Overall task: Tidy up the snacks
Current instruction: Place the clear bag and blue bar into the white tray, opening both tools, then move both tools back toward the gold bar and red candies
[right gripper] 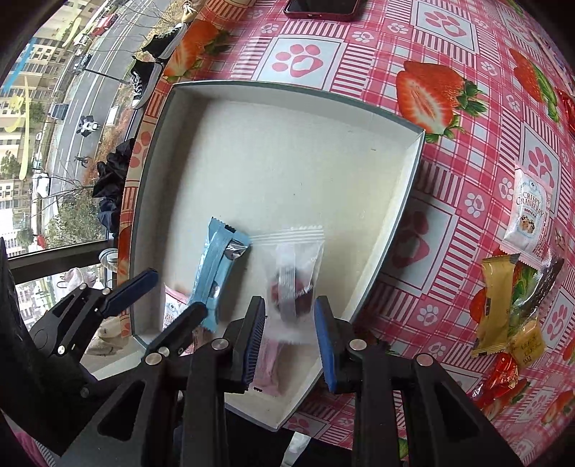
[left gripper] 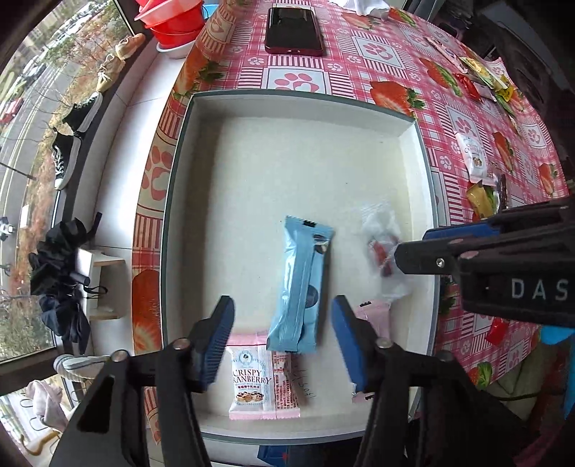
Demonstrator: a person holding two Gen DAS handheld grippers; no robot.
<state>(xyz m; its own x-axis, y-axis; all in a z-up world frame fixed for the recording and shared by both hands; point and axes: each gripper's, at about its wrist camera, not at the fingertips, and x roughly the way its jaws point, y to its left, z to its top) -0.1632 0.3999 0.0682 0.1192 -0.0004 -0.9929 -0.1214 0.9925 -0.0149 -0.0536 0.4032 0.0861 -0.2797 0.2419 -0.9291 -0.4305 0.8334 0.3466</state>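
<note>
Blue bar [left gripper: 300, 287], clear-wrapped candy [right gripper: 293, 276] and pink cranberry packet [left gripper: 257, 380] lie flat inside the white box [left gripper: 305, 107].

Left wrist view looking down close over the box [left gripper: 187, 151], right wrist view likewise, nearer its right corner, both sharing the box [right gripper: 406, 201] interior

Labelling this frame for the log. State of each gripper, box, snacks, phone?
left gripper: open, over the blue bar
right gripper: open, over the clear packet
box: open, no lid
blue bar: sealed, flat in box
clear packet: sealed, in box
phone: screen dark
</note>
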